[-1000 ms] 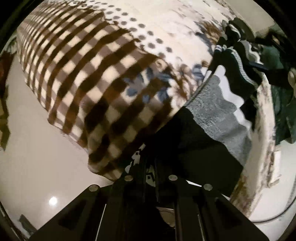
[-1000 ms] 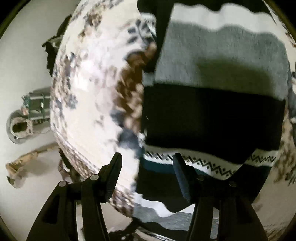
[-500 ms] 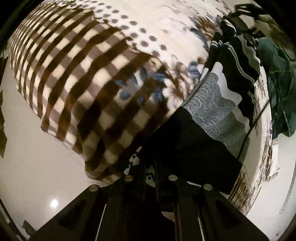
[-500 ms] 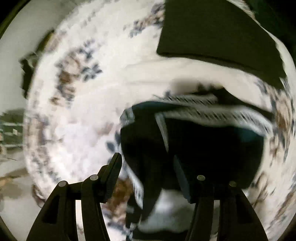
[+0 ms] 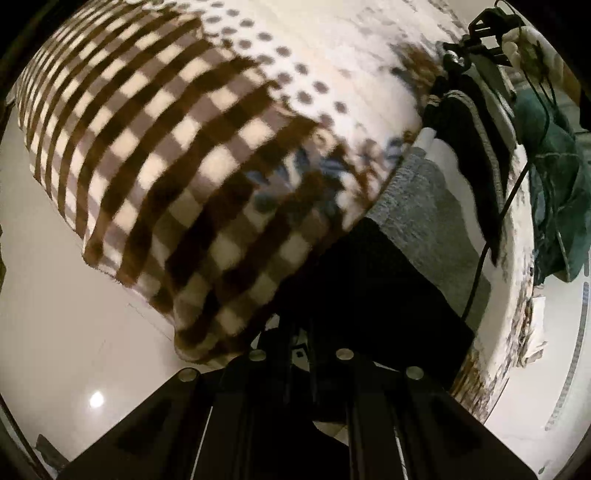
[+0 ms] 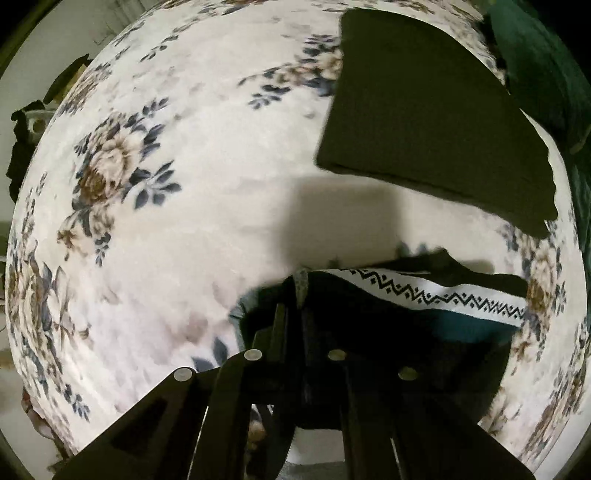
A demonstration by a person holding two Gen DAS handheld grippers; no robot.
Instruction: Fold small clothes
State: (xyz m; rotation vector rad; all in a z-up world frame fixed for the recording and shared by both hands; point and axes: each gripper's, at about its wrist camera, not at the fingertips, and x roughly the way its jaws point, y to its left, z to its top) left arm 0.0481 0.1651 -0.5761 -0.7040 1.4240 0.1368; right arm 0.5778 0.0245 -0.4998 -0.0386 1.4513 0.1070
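Observation:
A striped knit garment [image 5: 417, 221] in black, grey and white lies on a floral blanket [image 5: 332, 44]. My left gripper [image 5: 297, 332] is shut on its near black edge. In the right wrist view my right gripper [image 6: 293, 321] is shut on another edge of the same garment [image 6: 424, 291], which shows a white zigzag band and is lifted and doubled over. The right gripper also shows far off in the left wrist view [image 5: 476, 33].
A folded dark olive cloth [image 6: 424, 110] lies on the floral blanket [image 6: 184, 184] beyond my right gripper. A brown checked blanket part [image 5: 166, 166] lies left. Dark green clothes [image 5: 554, 203] hang at the right edge. Pale floor [image 5: 74, 314] lies below the bed.
My right gripper, open a second ago, has closed on the garment's edge and carried it up and over. My left gripper has kept its hold, shifting only slightly.

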